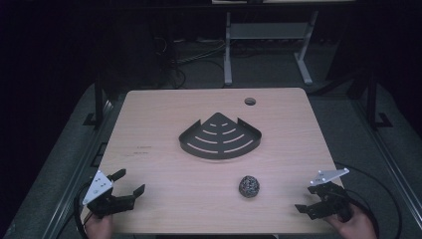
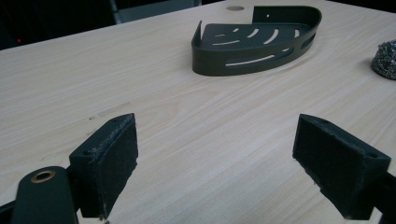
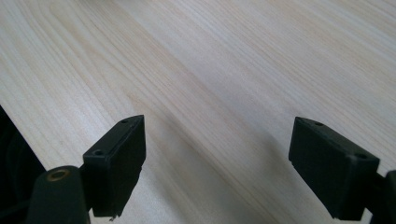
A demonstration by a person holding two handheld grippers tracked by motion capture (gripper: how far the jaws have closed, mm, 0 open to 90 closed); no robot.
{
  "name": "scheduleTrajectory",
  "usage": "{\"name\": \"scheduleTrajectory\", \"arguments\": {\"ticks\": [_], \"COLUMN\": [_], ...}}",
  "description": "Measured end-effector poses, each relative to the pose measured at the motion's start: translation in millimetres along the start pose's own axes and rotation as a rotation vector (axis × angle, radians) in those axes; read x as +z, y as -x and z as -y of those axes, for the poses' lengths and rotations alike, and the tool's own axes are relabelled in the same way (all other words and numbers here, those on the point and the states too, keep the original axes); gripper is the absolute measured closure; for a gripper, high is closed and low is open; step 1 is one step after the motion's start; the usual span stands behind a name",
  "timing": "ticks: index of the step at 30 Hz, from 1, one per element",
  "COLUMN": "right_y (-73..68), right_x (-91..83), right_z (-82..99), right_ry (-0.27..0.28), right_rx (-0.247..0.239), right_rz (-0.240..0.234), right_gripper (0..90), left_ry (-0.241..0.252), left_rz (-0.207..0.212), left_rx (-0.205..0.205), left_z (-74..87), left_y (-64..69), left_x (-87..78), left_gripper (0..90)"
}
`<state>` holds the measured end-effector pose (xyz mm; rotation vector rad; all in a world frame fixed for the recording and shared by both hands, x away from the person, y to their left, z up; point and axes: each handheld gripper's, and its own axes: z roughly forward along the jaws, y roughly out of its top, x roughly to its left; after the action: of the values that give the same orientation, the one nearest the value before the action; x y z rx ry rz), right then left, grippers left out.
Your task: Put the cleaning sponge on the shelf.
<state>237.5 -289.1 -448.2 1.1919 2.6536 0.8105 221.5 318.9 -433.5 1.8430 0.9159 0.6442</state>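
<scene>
A black fan-shaped corner shelf [image 1: 220, 137] with slotted floor lies at the middle of the light wooden table [image 1: 164, 114]. A grey steel-wool ball [image 1: 249, 186] rests nearer me, right of centre. My left gripper [image 1: 130, 182] hovers at the near left corner, open, nothing between its jaws. In the left gripper view the open left gripper [image 2: 217, 161] faces the shelf [image 2: 258, 41] and the ball [image 2: 385, 58] at the right edge. My right gripper [image 1: 307, 200] stays at the near right corner, open and empty. The right gripper view has the right gripper [image 3: 217, 161] over bare wood.
A round cable hole [image 1: 250, 101] sits near the table's far edge. Behind the table stand a white metal frame [image 1: 268, 35] and cables on the dark floor. Cables [image 1: 368, 199] trail from the right gripper off the table's right side.
</scene>
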Motion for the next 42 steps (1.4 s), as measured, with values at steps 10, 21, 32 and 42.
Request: {"name": "scheduleTrajectory", "arguments": {"ticks": [10,21,32,42], "right_y": [-8.1,-17.9,-28.1,-37.4], "right_x": [4.7,5.6,10.6,22.3], "right_z": [-9.8,-31.1,-52.7,-71.5], "right_ry": [-0.011,-0.018,-0.052,-0.08], "right_rx": [-0.032,-0.079,-0.135,-0.183], "right_rz": [-0.022,-0.039,-0.055,-0.086], "right_gripper": [17.9,17.3,16.2,16.2], "left_ry": [0.007,0.013,0.008,0.012], "left_rz": [0.001,0.001,0.0,0.002], "left_rx": [0.006,-0.004,-0.008,-0.006], "left_z": [0.0,0.9,0.9,0.5], "left_y": [1.8,-0.1,-2.0,-2.0], "left_x": [-0.9,-3.1,-2.0,-2.9], "left_gripper": [13.5,13.5,13.5,13.5]}}
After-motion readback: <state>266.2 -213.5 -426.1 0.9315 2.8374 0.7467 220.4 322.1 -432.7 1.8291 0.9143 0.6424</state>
